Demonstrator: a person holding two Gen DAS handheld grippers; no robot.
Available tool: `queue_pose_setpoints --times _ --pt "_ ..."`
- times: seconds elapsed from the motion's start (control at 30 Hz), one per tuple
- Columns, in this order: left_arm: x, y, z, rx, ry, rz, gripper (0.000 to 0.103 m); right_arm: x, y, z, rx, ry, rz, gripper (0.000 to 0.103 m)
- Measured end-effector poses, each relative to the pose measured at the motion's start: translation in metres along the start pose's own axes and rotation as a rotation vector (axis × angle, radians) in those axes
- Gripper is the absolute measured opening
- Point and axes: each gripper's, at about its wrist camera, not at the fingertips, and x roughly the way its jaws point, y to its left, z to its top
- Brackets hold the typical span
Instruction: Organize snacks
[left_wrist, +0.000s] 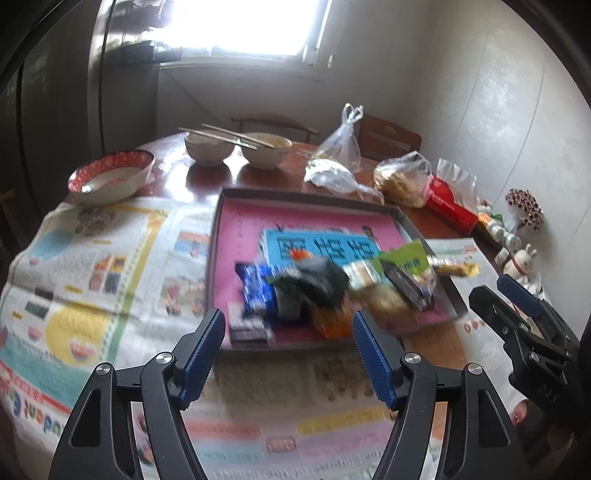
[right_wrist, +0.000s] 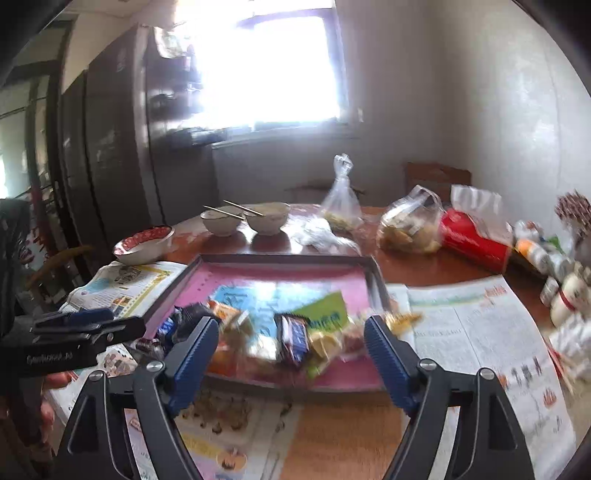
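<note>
A shallow box lid with a pink lining (left_wrist: 243, 218) (right_wrist: 258, 269) lies on the table. A heap of wrapped snacks (left_wrist: 325, 284) (right_wrist: 291, 336) fills its near part: a blue packet (left_wrist: 255, 284), a dark packet (left_wrist: 317, 280), a green packet (left_wrist: 402, 258) (right_wrist: 325, 314), yellow and orange ones. My left gripper (left_wrist: 288, 350) is open and empty, just short of the box's near edge. My right gripper (right_wrist: 291, 358) is open and empty, in front of the heap. It also shows at the right of the left wrist view (left_wrist: 517, 306). Both views are blurred.
Newspapers (left_wrist: 92, 258) (right_wrist: 480, 332) cover the near table. Behind the box stand two bowls with chopsticks (left_wrist: 236, 147) (right_wrist: 243, 218), a red-rimmed bowl (left_wrist: 110, 177) (right_wrist: 144, 243), plastic bags of food (left_wrist: 402, 177) (right_wrist: 410, 225), a red pack (left_wrist: 450, 203) (right_wrist: 476, 243) and small figurines (left_wrist: 517, 254) at the right wall.
</note>
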Motion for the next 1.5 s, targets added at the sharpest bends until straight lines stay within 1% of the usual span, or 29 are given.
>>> queue_pose_setpoints --times 0.1,0.23,0.33,0.43,0.57,1.03,1.5 --pt "0.0 -0.01 -0.017 0.024 0.022 0.011 0.073 -0.004 -0.002 -0.015 -0.004 0.038 -0.041 0.083" --pt "0.003 -0.019 -0.039 0.042 0.059 0.017 0.073 -0.004 -0.008 -0.033 0.009 0.097 -0.035 0.084" --pt "0.005 -0.021 -0.05 0.035 0.08 0.011 0.073 -0.009 -0.01 -0.042 0.026 0.101 -0.047 0.084" --pt "0.006 -0.024 -0.057 0.046 0.094 0.022 0.073 -0.013 -0.009 -0.047 0.024 0.095 -0.056 0.086" --pt "0.005 -0.026 -0.06 0.049 0.095 0.023 0.073 -0.014 -0.006 -0.052 0.011 0.107 -0.058 0.088" --pt "0.002 -0.026 -0.059 0.05 0.093 0.027 0.073 -0.01 -0.005 -0.056 0.009 0.139 -0.048 0.089" --pt "0.005 -0.025 -0.061 0.047 0.104 0.033 0.073 -0.009 -0.006 -0.057 0.007 0.144 -0.047 0.089"
